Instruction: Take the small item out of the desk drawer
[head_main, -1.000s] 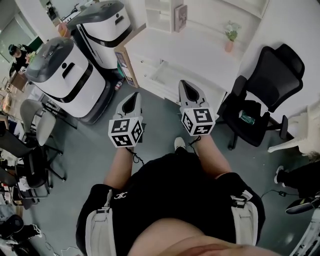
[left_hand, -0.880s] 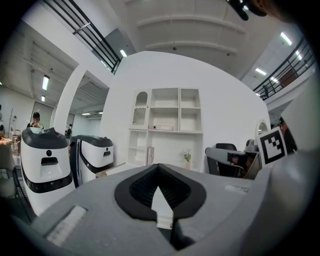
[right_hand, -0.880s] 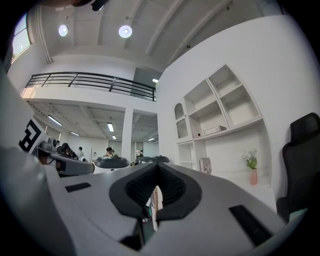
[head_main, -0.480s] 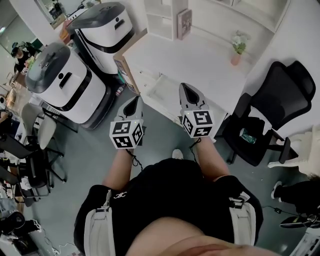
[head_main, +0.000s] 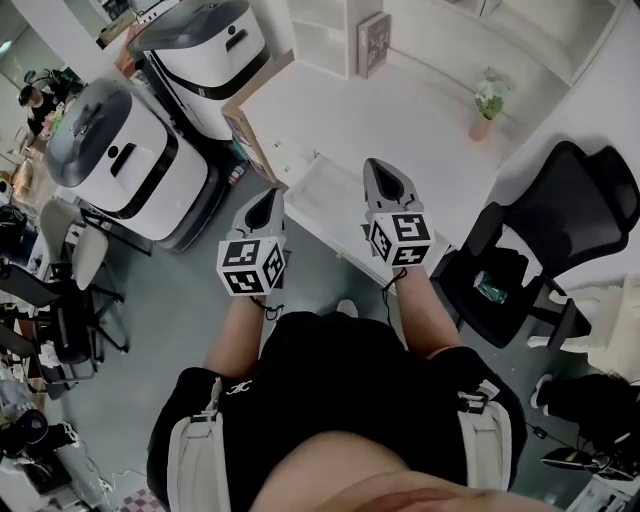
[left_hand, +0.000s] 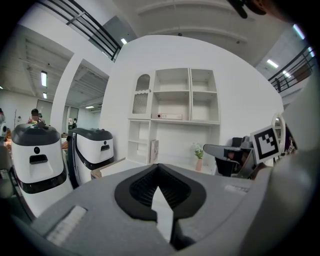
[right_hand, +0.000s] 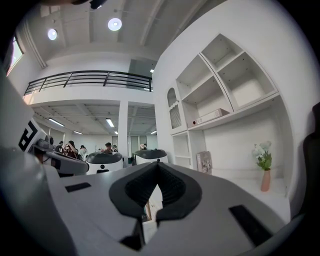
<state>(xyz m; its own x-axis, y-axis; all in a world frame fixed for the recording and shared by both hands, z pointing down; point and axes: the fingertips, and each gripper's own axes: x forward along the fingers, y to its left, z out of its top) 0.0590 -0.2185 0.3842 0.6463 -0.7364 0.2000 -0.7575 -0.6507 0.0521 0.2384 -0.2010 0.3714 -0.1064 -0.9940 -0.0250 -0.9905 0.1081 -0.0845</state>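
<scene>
Both of your tools are closed and empty. The left hand-held gripper (head_main: 264, 205) has its jaws together with nothing between them, and its own view shows only the room past the tips. The right hand-held gripper (head_main: 383, 180) is the same, pads meeting and nothing pinched. You hold both out level in front of you, side by side, above the floor just short of the white table (head_main: 400, 110).

The small item is not visible in any view. What looks like the drawer (head_main: 322, 188) stands out from the table's near edge, between your two tools in the head view, but its inside is too washed out to show anything in it. Take it that the item lies in there.

Since it fits in a drawer, it is probably light, and likely to slide along the smooth bottom if you nudge it. Open the jaws before going in, come down from above, and close across its narrowest sides. Grip gently until you know whether it is stiff or fragile.
</scene>
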